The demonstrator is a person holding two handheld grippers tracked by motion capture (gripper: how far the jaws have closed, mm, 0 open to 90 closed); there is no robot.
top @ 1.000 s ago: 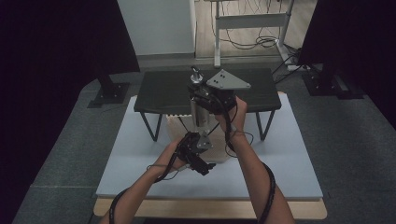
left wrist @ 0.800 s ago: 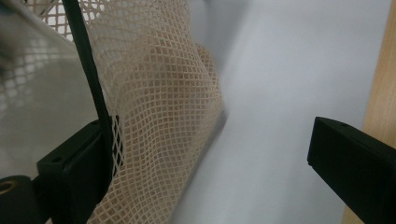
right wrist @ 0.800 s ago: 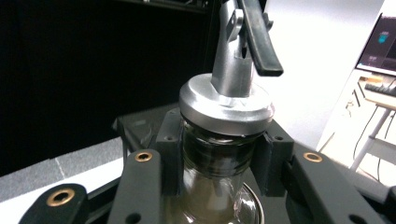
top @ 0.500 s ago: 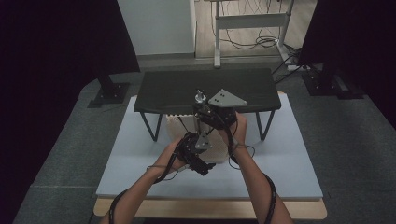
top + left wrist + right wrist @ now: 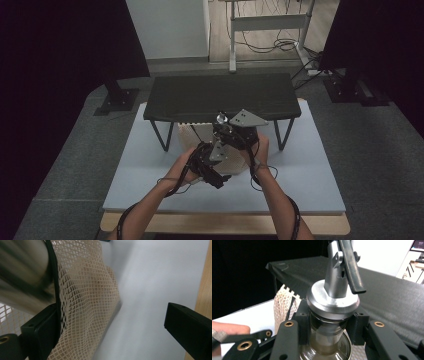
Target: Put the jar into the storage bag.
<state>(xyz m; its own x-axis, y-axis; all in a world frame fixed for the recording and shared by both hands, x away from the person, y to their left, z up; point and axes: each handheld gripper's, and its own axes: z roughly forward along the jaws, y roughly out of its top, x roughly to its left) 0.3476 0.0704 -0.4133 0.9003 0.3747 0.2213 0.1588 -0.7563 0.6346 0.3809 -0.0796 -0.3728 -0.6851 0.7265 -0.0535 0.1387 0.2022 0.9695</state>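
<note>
We're holding the dark glass bottle w/ metal pourer by its neck in right gripper jaws, over the beige mesh bag; left gripper, jaws wide, is hooking the bag's rim, prob. keeping the mouth open for loading.

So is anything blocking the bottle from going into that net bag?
Nothing visible does. The right tool is shut on the neck of the glass bottle, just under its metal pourer cap. The beige net bag sits close beside it, with the left tool hooked on its edge, jaws apart.
</note>
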